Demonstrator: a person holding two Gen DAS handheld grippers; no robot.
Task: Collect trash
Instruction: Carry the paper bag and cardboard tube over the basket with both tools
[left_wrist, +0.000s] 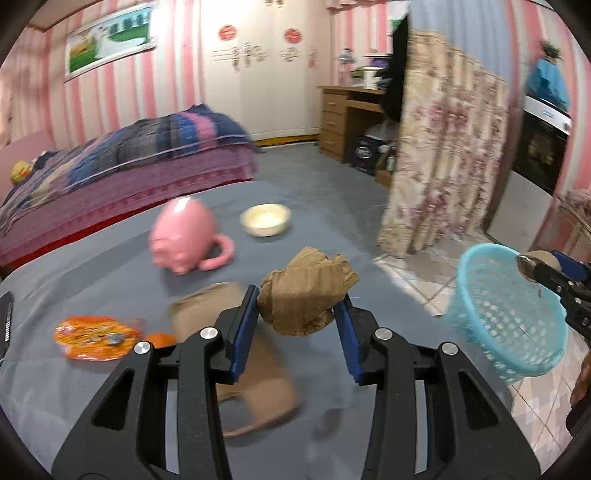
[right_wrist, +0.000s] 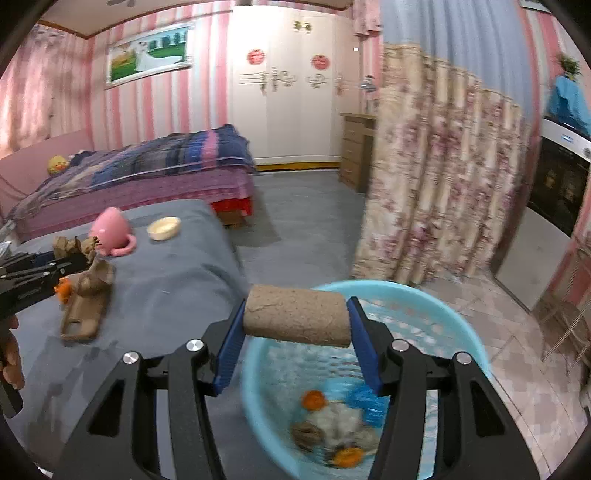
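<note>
Pink pig mug (left_wrist: 184, 236) lies tipped on grey cloth (left_wrist: 92, 280), handle toward right. Cream bowl (left_wrist: 265, 219) upright just right of mug, farther back, apart from it. Bed (left_wrist: 122, 173) with striped blue-purple quilt (right_wrist: 166, 155) beyond the cloth, left side; yellow toy (right_wrist: 57, 164) at its far left end. White wardrobe (right_wrist: 295, 85) on far wall, two red round stickers on doors. Landscape picture (right_wrist: 149, 53) on pink striped wall, upper left. Wooden desk (left_wrist: 343, 118) with drawers right of wardrobe, boxes under it. Floral curtain (left_wrist: 443, 147) hangs at right, reaching tiled floor (right_wrist: 517, 350). Black oven (left_wrist: 539, 151) far right.
</note>
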